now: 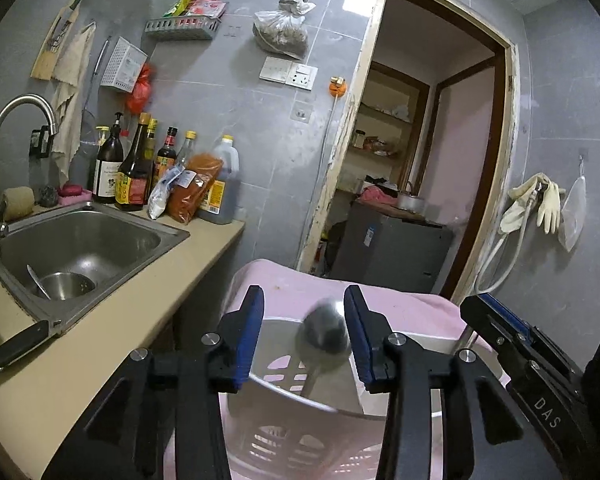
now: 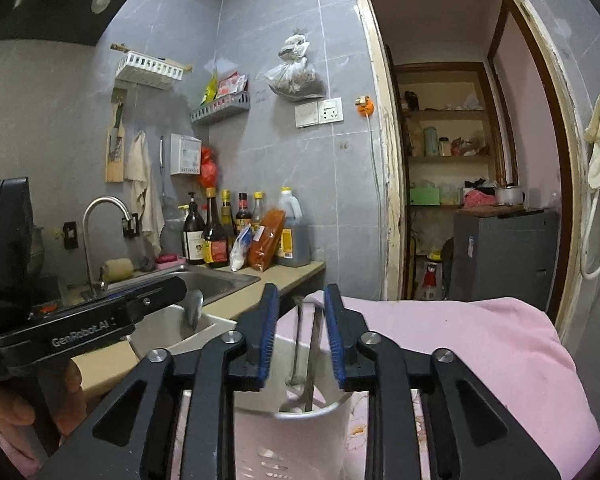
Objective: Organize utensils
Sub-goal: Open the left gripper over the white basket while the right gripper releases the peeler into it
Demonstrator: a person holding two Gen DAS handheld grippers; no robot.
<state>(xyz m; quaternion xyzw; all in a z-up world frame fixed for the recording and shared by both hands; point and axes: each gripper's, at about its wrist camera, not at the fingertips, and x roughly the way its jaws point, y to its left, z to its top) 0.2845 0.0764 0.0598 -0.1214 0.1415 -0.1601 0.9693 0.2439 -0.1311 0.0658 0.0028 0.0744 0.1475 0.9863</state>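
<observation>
Left claw (image 1: 304, 336) spread around spoon (image 1: 324, 330) bowl, blurred, over holder (image 1: 284, 392); right claw (image 2: 300, 336) spread; steel, light, stiff, slick; likely grip handle.

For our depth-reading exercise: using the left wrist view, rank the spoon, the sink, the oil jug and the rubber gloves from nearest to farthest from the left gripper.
1. Spoon: between the fingers of the left gripper, over the basket.
2. Sink: left, set in the counter.
3. Oil jug: left, at the counter's far end by the wall.
4. Rubber gloves: right, hanging on the wall beyond the doorway.
</observation>
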